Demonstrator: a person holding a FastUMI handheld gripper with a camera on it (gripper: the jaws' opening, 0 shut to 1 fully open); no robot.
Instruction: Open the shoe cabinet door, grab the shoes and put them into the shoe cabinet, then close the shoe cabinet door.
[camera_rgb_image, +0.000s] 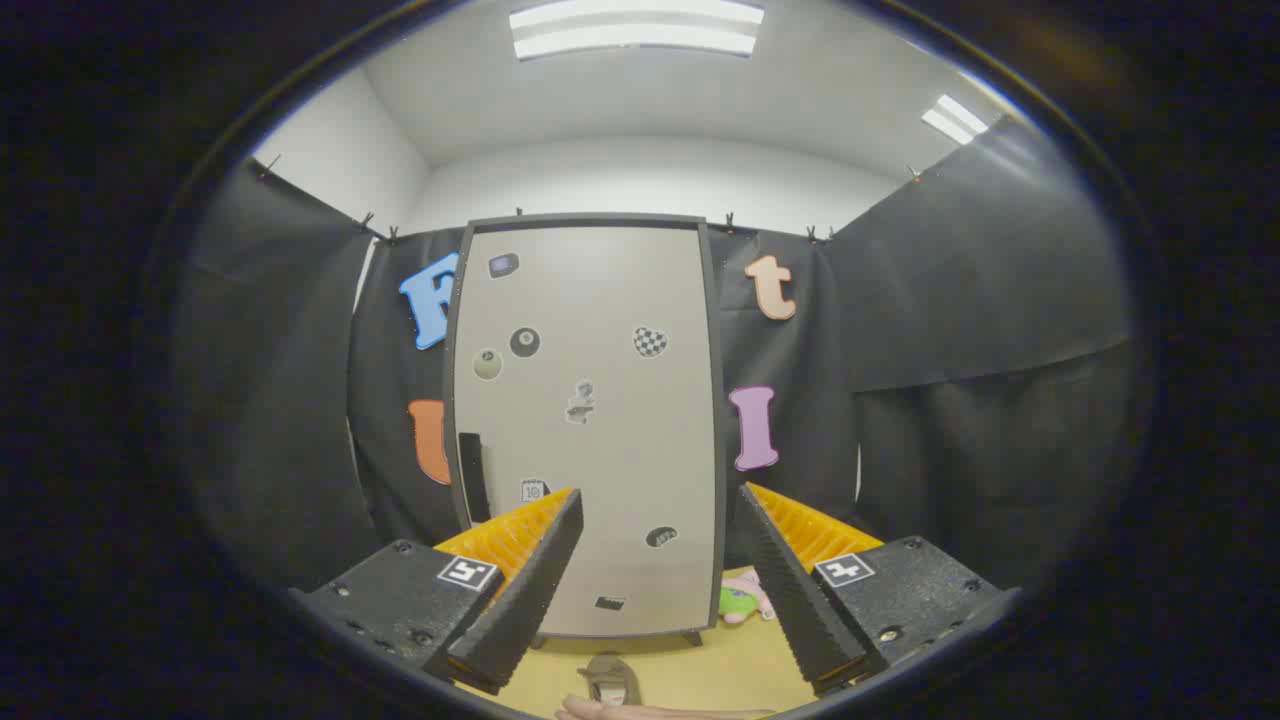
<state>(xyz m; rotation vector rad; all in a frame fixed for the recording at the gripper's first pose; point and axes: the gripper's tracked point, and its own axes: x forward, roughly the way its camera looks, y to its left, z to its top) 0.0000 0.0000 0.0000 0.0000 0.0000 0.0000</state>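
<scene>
Yellow floor (700, 670) beyond spread hand-held gripper (655, 520), before closed shoe cabinet (590, 420)

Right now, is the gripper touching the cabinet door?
Apart. In the gripper view the gripper is open and empty; the closed cabinet door stands well beyond its fingers, with bare floor between them.

Beyond my tongs (660, 600), whose fingers stand apart on nothing, the tan floor (700, 670) carries the cabinet (590, 420) on its short feet, a shoe (610, 680) before it and a plush toy (745, 600) beside its right corner.
</scene>
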